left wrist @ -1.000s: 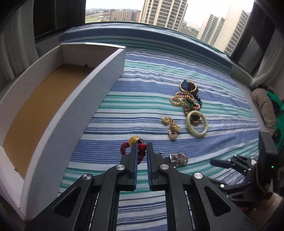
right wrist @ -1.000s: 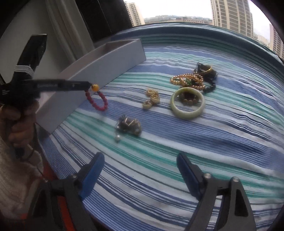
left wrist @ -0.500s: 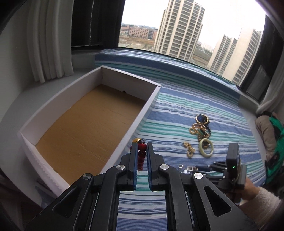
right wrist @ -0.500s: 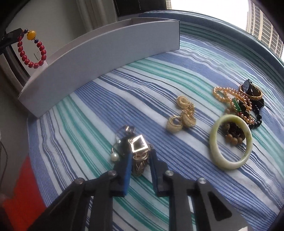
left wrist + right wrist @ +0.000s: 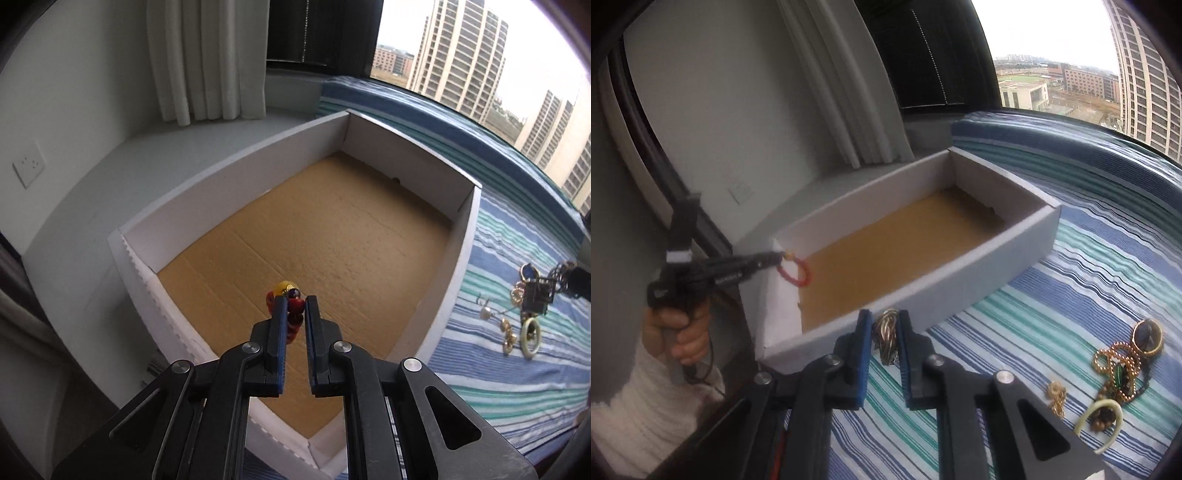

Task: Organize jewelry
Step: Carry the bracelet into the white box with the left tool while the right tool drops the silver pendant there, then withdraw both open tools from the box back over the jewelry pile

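My left gripper (image 5: 295, 301) is shut on a red bead bracelet (image 5: 291, 314) with a yellow bead, held above the near end of the white cardboard box (image 5: 461, 251) with a brown floor. The bracelet also hangs from it in the right wrist view (image 5: 796, 271). My right gripper (image 5: 884, 319) is shut on a metal earring cluster (image 5: 885, 338), lifted beside the box's near wall (image 5: 960, 275). In the left wrist view that cluster (image 5: 537, 295) hangs over the cloth.
On the striped cloth (image 5: 1071, 295) lie a pale green bangle (image 5: 1102, 424), gold earrings (image 5: 1057, 397), a gold bead chain (image 5: 1115, 360) and a dark ring (image 5: 1147, 332). A curtain (image 5: 207, 59) and a window ledge stand behind the box.
My left gripper has carried the red bracelet left, over the box. My right gripper has closed on the earring cluster and lifted it off the cloth toward the box.
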`<state>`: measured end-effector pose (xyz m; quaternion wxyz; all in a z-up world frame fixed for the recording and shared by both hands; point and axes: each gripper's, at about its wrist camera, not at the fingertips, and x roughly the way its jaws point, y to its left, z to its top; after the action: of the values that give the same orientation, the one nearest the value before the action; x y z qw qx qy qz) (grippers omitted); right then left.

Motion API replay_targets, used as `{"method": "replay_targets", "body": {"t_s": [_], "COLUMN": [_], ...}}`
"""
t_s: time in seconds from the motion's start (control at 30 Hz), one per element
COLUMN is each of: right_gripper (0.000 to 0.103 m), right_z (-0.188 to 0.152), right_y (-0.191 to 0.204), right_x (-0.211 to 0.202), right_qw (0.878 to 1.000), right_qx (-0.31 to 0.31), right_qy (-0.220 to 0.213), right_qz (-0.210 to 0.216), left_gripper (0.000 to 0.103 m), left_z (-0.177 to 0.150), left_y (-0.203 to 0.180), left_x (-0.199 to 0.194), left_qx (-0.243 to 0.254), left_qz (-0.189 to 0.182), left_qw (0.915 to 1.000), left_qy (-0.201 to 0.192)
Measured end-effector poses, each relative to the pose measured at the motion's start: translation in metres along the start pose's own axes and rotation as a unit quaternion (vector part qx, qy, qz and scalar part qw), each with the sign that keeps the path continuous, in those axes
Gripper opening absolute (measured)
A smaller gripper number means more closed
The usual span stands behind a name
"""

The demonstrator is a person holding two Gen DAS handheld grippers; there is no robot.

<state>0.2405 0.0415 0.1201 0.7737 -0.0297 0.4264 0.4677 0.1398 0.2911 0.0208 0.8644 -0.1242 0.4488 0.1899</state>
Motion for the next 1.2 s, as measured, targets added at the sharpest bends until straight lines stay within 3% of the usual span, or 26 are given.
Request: {"method": "replay_targets", "body": {"t_s": [0.17, 0.3, 0.33, 0.37, 0.4, 0.43, 0.47, 0.53, 0.6, 0.67, 0.73, 0.8, 0.93, 1.03, 1.2], "right_gripper": [0.013, 0.014, 0.017, 0.017, 0.033, 0.045, 0.063, 0.066, 0.066, 0.066, 0.066, 0.066, 0.068, 0.075, 0.075], "right_z": [0.037, 0.028, 0.024, 0.020, 0.016, 0.012, 0.008, 0.000, -0.012, -0.028, -0.048, -0.072, -0.131, -0.175, -0.233], "right_y": [0.025, 0.026, 0.022, 0.018, 0.016, 0.013, 0.012, 0.011, 0.006, 0.001, -0.004, -0.005, 0.003, 0.006, -0.006], "right_x": [0.080, 0.151, 0.163, 0.170, 0.172, 0.168, 0.162, 0.146, 0.125, 0.100, 0.074, 0.046, -0.007, -0.038, -0.079], "right_qw": [1.000, 0.995, 0.994, 0.993, 0.993, 0.993, 0.994, 0.994, 0.995, 0.995, 0.995, 0.994, 0.991, 0.986, 0.979], "right_qx": [-0.022, -0.042, -0.039, -0.032, -0.027, -0.025, -0.024, -0.025, -0.018, -0.007, 0.002, 0.001, -0.020, -0.028, 0.035], "right_qy": [0.011, 0.053, 0.064, 0.068, 0.065, 0.057, 0.047, 0.028, 0.013, -0.002, -0.012, -0.019, -0.024, -0.023, -0.015], "right_qz": [-0.018, -0.071, -0.079, -0.089, -0.098, -0.101, -0.100, -0.101, -0.099, -0.099, -0.099, -0.103, -0.132, -0.163, -0.198], "left_gripper": [0.007, 0.009, 0.016, 0.038, 0.053, 0.072, 0.075, 0.075, 0.077, 0.087, 0.087, 0.086, 0.086, 0.082, 0.082], "left_z": [-0.016, -0.023, -0.023, -0.024, -0.024, -0.025, -0.025, -0.023, -0.019, -0.014, -0.012, -0.013, -0.017, -0.021, -0.036], "left_y": [0.002, -0.005, -0.006, -0.008, -0.010, -0.012, -0.015, -0.021, -0.026, -0.031, -0.038, -0.046, -0.053, -0.064, -0.065], "left_x": [0.023, 0.028, 0.026, 0.024, 0.021, 0.015, 0.007, -0.009, -0.021, -0.023, -0.019, -0.008, 0.013, 0.015, 0.002], "left_qx": [0.008, 0.024, 0.028, 0.032, 0.037, 0.041, 0.046, 0.055, 0.050, 0.041, 0.043, 0.057, 0.065, 0.102, 0.088], "left_qz": [0.006, 0.014, 0.016, 0.017, 0.021, 0.031, 0.045, 0.070, 0.067, 0.063, 0.096, 0.131, 0.120, 0.144, 0.129], "left_qw": [0.9996, 0.9991, 0.9990, 0.9989, 0.9988, 0.9987, 0.9978, 0.9941, 0.9915, 0.9893, 0.9840, 0.9791, 0.9854, 0.9793, 0.9831], "left_qy": [0.027, 0.033, 0.032, 0.030, 0.023, 0.008, -0.016, -0.062, -0.099, -0.125, -0.144, -0.145, -0.101, -0.100, -0.095]}}
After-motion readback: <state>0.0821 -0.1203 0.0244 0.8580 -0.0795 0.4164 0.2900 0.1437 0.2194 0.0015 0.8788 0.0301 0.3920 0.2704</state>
